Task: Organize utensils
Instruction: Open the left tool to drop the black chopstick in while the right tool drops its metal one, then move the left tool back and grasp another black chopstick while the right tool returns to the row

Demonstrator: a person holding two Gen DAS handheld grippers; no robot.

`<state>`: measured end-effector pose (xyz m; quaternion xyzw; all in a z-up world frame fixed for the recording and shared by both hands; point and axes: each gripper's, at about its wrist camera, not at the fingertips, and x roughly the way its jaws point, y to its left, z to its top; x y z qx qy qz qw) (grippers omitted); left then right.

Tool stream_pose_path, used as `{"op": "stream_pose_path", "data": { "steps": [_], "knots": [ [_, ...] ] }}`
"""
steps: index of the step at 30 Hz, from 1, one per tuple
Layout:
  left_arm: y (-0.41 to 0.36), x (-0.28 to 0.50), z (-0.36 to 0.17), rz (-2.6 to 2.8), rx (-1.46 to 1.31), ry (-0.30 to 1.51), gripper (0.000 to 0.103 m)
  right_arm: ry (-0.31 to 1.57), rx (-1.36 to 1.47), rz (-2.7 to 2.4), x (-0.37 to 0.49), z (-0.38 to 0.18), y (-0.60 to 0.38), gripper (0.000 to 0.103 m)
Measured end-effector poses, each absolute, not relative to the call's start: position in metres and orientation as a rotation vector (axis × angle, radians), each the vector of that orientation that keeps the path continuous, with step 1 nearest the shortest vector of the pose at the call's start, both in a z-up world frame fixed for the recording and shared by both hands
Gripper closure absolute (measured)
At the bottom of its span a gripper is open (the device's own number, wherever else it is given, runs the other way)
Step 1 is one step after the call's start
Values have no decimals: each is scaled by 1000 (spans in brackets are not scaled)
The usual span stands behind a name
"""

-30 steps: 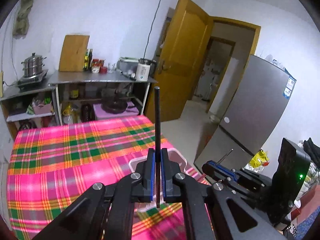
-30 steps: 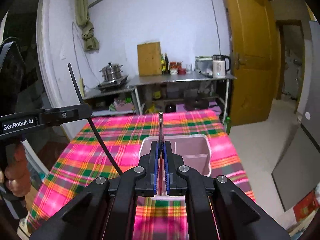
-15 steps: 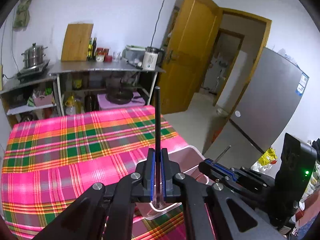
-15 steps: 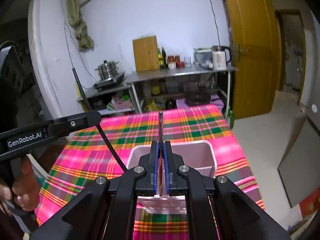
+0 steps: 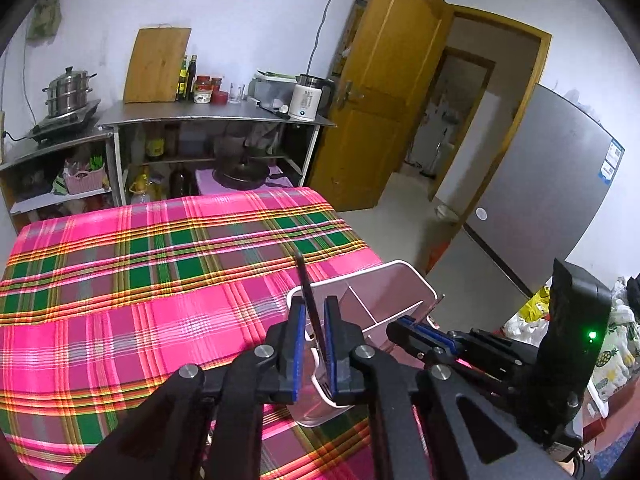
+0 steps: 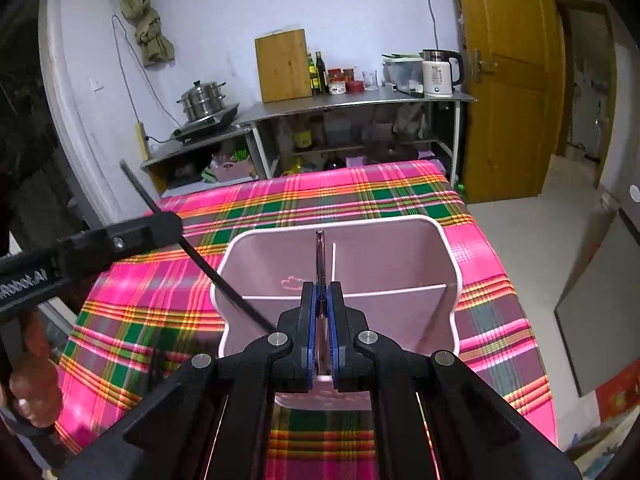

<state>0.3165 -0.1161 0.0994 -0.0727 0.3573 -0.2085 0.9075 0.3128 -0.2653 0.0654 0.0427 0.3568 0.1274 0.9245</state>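
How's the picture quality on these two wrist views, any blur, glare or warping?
Left wrist view: strong fisheye bending of the door and fridge, dark corners, sharp focus. Right wrist view: same warping; the left gripper's lettered body at the left edge is blurred; the pink utensil holder is crisp; a faint sheen on the metal utensil.

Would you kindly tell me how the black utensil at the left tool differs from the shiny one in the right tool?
The black utensil is matte and leans askew; the shiny utensil is reflective and stands straight. The left tool has its jaws opening, pads clear of the black utensil between them; the right tool is shut on the shiny utensil. Both are slender, at the pink holder.
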Motion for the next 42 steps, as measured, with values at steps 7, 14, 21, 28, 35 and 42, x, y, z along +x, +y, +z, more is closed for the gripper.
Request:
{"op": "stream_pose_path", "data": {
  "steps": [7,14,21,28,35,42],
  "knots": [
    [-112,298,113,-430,-141,704,86,706,69,232,296,73,-265,88],
    [-103,265,128,-421,-134,649,81,659,29,224,267,88,-264,86],
    [-86,221,138,-397,-135,595,72,614,-3,239,233,101,-253,86],
    [-61,186,136,-347,-161,579,67,582,-40,268,198,110,-236,86],
    [-37,161,122,-292,-182,593,66,560,-62,296,171,112,-218,86],
    [-24,142,103,-263,-188,617,66,568,-72,320,159,106,-205,86]
  ]
}}
